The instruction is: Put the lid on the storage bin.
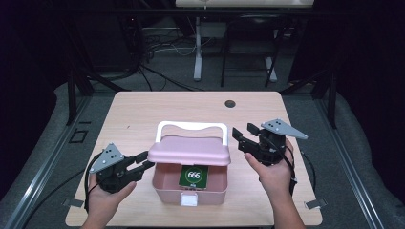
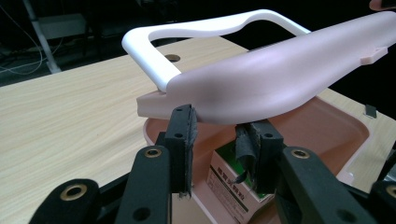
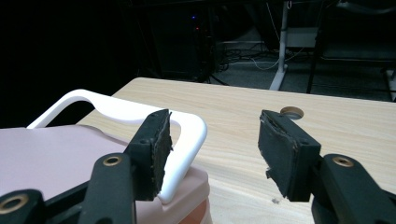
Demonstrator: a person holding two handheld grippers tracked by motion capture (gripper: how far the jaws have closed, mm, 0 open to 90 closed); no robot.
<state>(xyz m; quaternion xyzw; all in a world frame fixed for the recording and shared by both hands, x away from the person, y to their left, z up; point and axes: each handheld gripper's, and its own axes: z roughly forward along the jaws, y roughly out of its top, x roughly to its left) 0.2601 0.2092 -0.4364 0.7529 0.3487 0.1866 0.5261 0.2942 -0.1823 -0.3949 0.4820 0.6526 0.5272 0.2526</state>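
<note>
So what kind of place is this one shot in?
Most likely a lab or recording studio, not a home: a bare wooden table ringed by a dark metal frame, loose cables on the grey floor behind, and a desk leg.

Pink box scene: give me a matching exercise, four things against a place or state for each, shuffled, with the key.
Things:
1. lid
2. green card
3. white handle
4. right gripper

Places or states:
A. lying inside the pink box
B. jaws open, beside the box, holding nothing
C. raised at the front, partly covering the box
D. sticking out behind the lid, toward the table's far edge

Pairs: 1-C, 2-A, 3-D, 4-B
</note>
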